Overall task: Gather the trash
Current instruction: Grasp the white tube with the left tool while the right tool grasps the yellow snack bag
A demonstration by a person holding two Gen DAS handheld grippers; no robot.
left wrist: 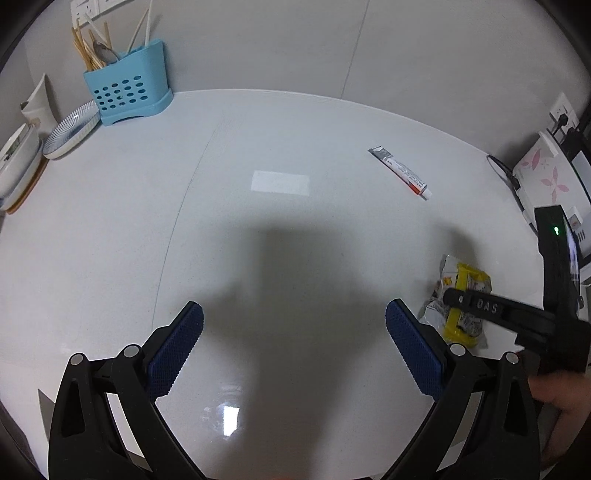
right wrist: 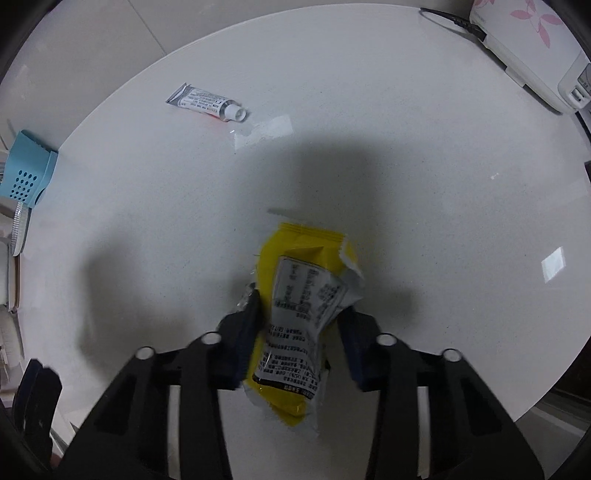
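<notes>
A crumpled yellow and white snack wrapper (right wrist: 295, 295) lies on the white table (right wrist: 424, 166). My right gripper (right wrist: 301, 306) is shut on the wrapper, with a blue pad against each side of it. In the left wrist view the wrapper (left wrist: 467, 284) lies at the right with the right gripper's black finger (left wrist: 476, 304) across it. A small squeezed tube (right wrist: 205, 102) with a white cap lies further away; it also shows in the left wrist view (left wrist: 402, 173). My left gripper (left wrist: 295, 325) is open and empty over bare table.
A blue utensil holder (left wrist: 127, 90) with chopsticks stands at the back left, with a striped plate (left wrist: 72, 129) and white dishes (left wrist: 18, 162) beside it. A white appliance with pink flowers (right wrist: 532, 44) and a black cable (right wrist: 454, 18) sit at the back right.
</notes>
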